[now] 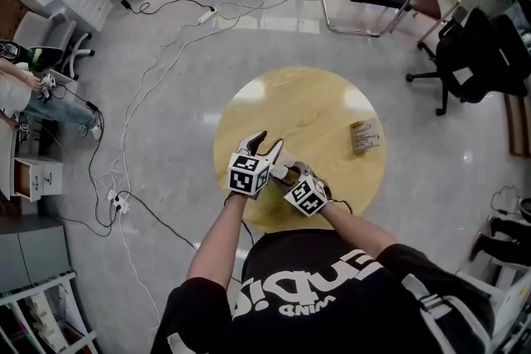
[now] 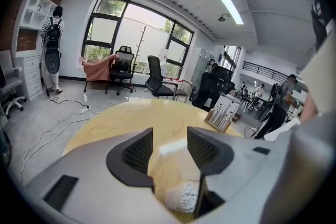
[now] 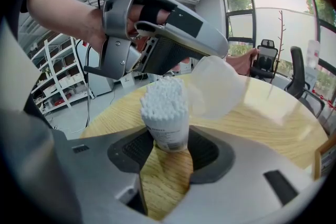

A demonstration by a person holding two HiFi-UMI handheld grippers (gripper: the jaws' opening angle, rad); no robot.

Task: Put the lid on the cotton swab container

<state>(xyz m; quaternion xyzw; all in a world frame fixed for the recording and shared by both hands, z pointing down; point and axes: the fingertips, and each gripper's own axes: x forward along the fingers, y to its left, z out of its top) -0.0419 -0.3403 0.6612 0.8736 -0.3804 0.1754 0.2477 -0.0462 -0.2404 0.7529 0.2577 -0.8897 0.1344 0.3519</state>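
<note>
No legible text. White lettering on black shirt (image 1: pixel 332 294) upside down, unreadable; cotton swab container (image 3: pixel 169 132) label print too small.

Left claw (image 1: pixel 265 147), right claw (image 1: pixel 284 172) over table (image 1: pixel 323 108)

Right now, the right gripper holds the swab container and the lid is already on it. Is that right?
No. The lid is not on: the left gripper holds it tilted beside the container, whose swabs are bare, as the right gripper view shows. The right gripper does hold the container.
</note>
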